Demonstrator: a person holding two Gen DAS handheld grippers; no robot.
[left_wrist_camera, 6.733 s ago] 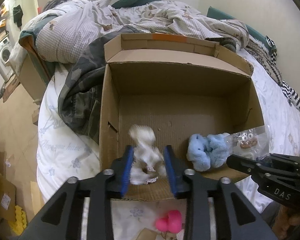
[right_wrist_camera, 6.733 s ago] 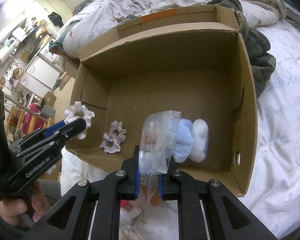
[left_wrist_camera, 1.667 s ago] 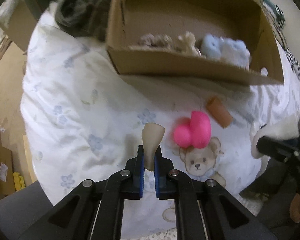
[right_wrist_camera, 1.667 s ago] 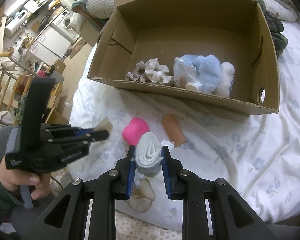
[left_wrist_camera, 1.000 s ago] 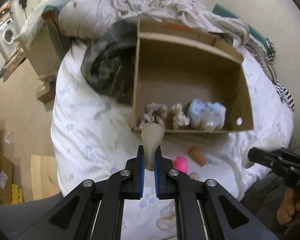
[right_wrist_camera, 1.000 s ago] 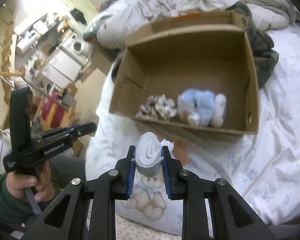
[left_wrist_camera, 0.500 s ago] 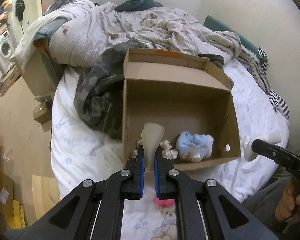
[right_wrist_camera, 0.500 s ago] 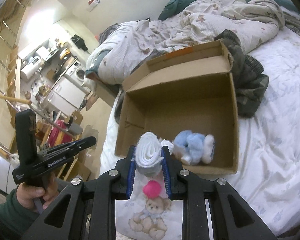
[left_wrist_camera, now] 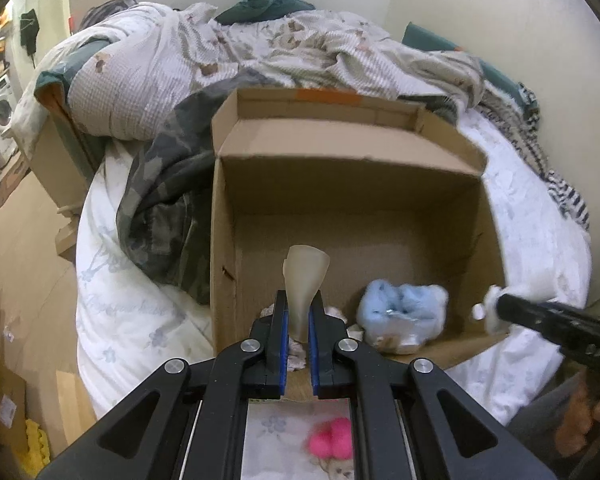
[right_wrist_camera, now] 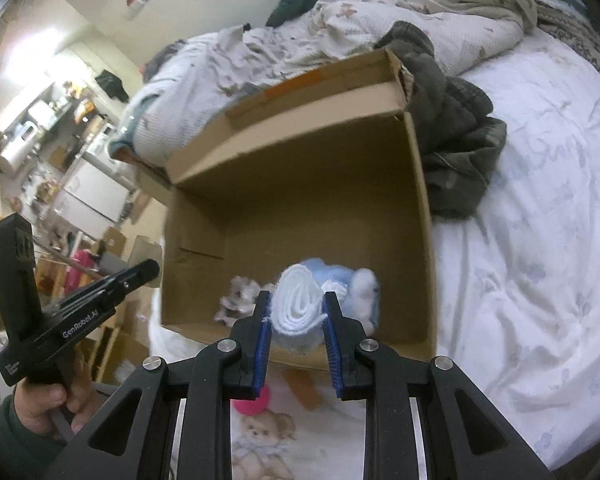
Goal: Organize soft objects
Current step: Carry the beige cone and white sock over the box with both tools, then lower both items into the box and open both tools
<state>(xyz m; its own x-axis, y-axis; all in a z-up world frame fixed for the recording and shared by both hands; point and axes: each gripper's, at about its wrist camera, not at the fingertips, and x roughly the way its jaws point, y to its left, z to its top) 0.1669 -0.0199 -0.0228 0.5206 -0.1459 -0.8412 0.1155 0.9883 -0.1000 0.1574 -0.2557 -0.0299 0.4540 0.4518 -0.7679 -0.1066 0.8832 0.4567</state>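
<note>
Two handheld grippers hover over the near edge of an open cardboard box (left_wrist_camera: pixel 380 216) that sits on a white flowered bedsheet (right_wrist_camera: pixel 532 272), each carrying a soft item toward it. The left gripper (left_wrist_camera: pixel 298 344) has its jaws nearly closed on a thin beige sponge piece (left_wrist_camera: pixel 305 280), pinched low so the flared top stands upright above the box's near-left corner. The right gripper (right_wrist_camera: pixel 296 344) is about half open, squeezing a rolled white cloth (right_wrist_camera: pixel 298 304) from both sides, apparently to keep the roll from unwinding. Along the box's near wall lie a light-blue plush (left_wrist_camera: pixel 404 308) and pale scrunchies (right_wrist_camera: pixel 236 300), a sign that sorting is well under way. A pink ball (left_wrist_camera: pixel 330 442) waits on the sheet outside the box, near the bed's front edge.
</note>
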